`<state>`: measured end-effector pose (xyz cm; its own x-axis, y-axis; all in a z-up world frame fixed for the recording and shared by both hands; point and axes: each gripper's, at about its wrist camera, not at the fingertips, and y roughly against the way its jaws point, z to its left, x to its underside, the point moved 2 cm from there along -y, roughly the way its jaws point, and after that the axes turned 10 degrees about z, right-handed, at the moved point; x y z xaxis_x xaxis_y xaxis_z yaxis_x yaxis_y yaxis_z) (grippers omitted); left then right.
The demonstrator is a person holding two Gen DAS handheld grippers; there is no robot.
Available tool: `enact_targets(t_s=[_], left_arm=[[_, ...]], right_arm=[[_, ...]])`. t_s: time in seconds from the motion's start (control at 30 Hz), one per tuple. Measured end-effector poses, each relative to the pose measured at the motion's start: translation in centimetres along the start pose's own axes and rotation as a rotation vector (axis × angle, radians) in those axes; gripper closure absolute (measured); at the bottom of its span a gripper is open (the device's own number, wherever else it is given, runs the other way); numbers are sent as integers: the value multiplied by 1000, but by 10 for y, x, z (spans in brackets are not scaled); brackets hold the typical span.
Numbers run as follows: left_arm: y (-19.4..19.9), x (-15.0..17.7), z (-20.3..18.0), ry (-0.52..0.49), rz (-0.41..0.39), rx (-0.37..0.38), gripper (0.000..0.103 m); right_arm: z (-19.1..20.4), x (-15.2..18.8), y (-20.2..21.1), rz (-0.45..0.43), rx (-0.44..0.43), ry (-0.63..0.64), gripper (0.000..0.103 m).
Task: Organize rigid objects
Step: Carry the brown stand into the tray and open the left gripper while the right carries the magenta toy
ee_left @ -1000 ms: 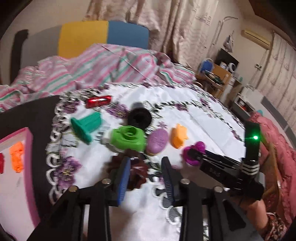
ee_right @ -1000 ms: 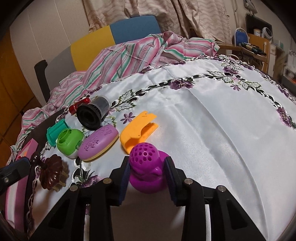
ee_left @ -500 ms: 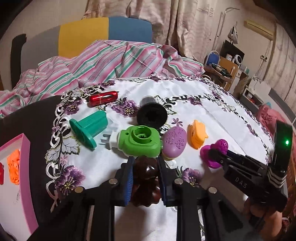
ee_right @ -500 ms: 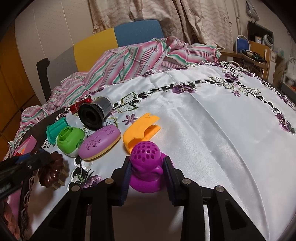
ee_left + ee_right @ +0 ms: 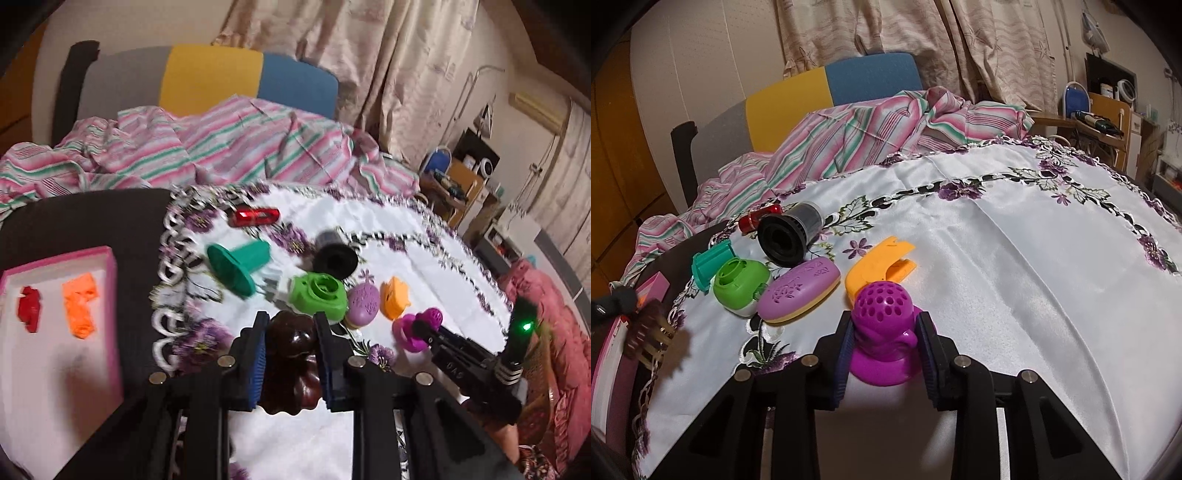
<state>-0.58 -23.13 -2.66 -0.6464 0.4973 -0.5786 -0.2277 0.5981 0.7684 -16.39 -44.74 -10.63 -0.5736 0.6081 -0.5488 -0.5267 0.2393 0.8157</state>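
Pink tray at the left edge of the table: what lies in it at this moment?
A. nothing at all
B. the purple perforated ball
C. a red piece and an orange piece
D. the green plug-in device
C: the left wrist view shows a red piece and an orange piece lying on the white floor of the pink tray.
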Motion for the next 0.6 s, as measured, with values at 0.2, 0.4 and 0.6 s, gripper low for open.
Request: enact_targets(t_s=[0.2,0.4,0.6], left_arm=[[34,1,48,60,-36,-61,80],[56,12,120,182,-47,-132,80],[60,25,174,259,-30,-200,80]], right_arm=[[3,1,4,-11,7,13,70],[10,0,9,-13,23,39,70],[18,-1,15,-13,27,53,70]])
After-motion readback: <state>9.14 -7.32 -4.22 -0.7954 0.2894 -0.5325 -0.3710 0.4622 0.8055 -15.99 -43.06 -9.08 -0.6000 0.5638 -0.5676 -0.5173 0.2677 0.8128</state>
